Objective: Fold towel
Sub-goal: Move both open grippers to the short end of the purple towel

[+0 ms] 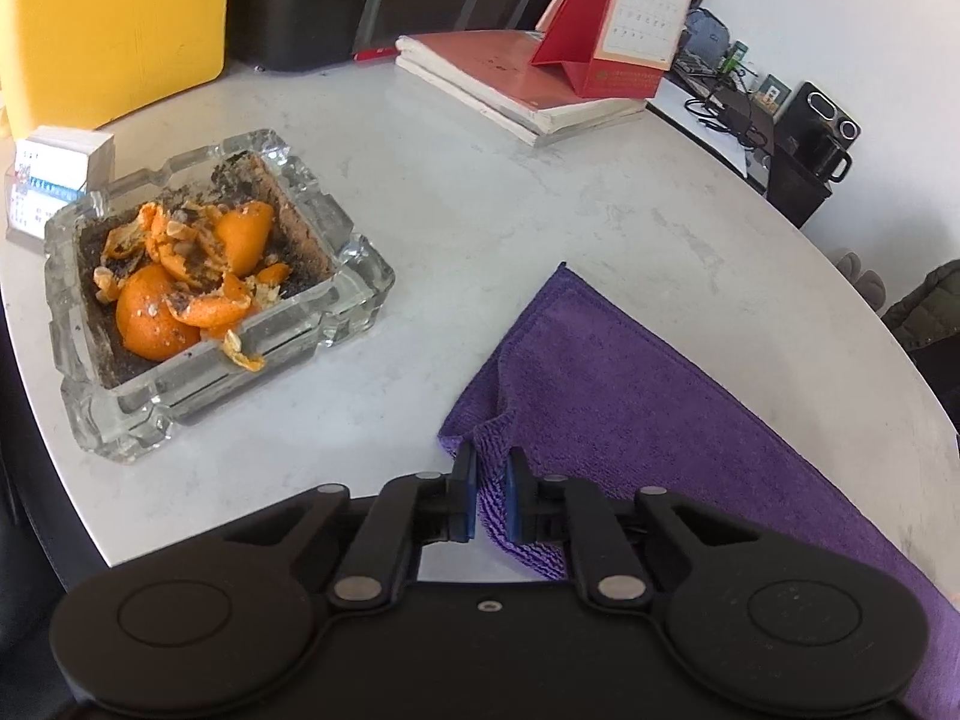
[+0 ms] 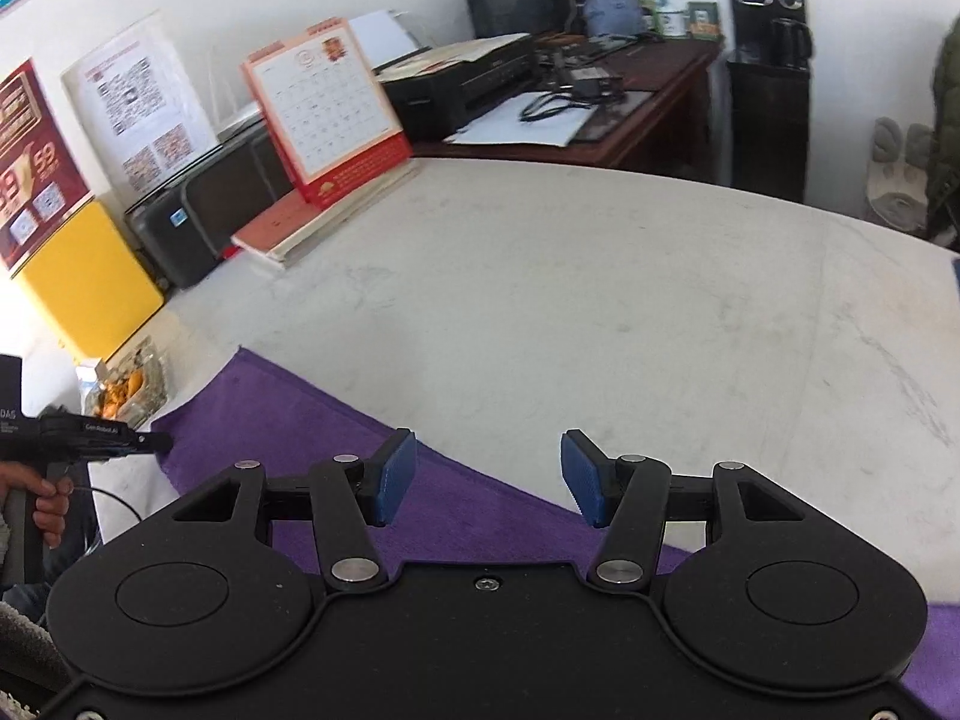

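My left gripper [image 1: 492,483] is clamped on the purple towel [image 1: 630,396]'s near corner on the table [image 1: 480,210], right gripper [image 2: 487,477] apart and empty above it, so 1 lopsided pull could skew the fold.

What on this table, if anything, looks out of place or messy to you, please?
The glass ashtray left of the purple towel is heaped with orange peel and ash, one scrap lying on its rim.
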Tool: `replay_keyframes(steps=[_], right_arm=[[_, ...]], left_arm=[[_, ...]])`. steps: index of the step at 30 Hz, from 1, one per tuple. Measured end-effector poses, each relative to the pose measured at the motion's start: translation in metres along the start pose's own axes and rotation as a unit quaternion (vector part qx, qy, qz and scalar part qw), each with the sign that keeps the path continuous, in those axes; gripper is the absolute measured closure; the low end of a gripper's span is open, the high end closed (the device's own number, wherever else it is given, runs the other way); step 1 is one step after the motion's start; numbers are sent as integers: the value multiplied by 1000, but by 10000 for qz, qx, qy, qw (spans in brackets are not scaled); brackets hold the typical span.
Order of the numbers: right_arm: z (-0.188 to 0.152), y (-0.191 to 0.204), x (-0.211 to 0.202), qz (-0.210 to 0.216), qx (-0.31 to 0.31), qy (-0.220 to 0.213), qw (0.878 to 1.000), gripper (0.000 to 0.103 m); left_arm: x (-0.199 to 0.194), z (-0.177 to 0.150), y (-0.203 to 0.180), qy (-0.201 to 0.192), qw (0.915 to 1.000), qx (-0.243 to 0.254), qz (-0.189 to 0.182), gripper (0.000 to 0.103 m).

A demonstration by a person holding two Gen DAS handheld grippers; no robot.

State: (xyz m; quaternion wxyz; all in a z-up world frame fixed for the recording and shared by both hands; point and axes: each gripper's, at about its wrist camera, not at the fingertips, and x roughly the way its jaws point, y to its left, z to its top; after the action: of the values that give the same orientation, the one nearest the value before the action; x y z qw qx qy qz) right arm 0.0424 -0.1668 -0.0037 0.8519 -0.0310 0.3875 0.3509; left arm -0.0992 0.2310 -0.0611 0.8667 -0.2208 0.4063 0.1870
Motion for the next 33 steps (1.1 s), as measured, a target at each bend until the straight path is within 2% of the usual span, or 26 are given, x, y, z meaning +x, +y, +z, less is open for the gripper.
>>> replay_keyframes(steps=[3,5,8,12,17,20,22,28,33], right_arm=[[24,29,33,541,-658,159,9962,50],[41,53,58,867,-1167,263,9890,50],[62,95,100,1379,-1872,458,9715,48],[75,139,147,1799,-2590,727,9462,48],[84,178,197,1993,-3214,1009,9202,48],[86,191,217,2028,-3440,1143,9097,48],[85,203,232,2037,-3732,1237,8966,48],[82,223,263,2199,-4235,1467,8665,48],[80,231,280,2329,-4454,1626,8491,48]], left_arm=[[0,-3,-2,63,9996,233,143,93],[2,-3,0,97,9997,198,121,91],[4,-1,4,113,9998,140,88,83],[6,4,8,90,9999,106,23,74],[12,11,11,35,9998,171,-86,75],[14,14,14,62,9995,209,-249,80],[15,16,17,109,9989,254,-377,81],[15,17,23,173,9971,379,-644,82],[13,14,24,111,9950,630,-769,82]])
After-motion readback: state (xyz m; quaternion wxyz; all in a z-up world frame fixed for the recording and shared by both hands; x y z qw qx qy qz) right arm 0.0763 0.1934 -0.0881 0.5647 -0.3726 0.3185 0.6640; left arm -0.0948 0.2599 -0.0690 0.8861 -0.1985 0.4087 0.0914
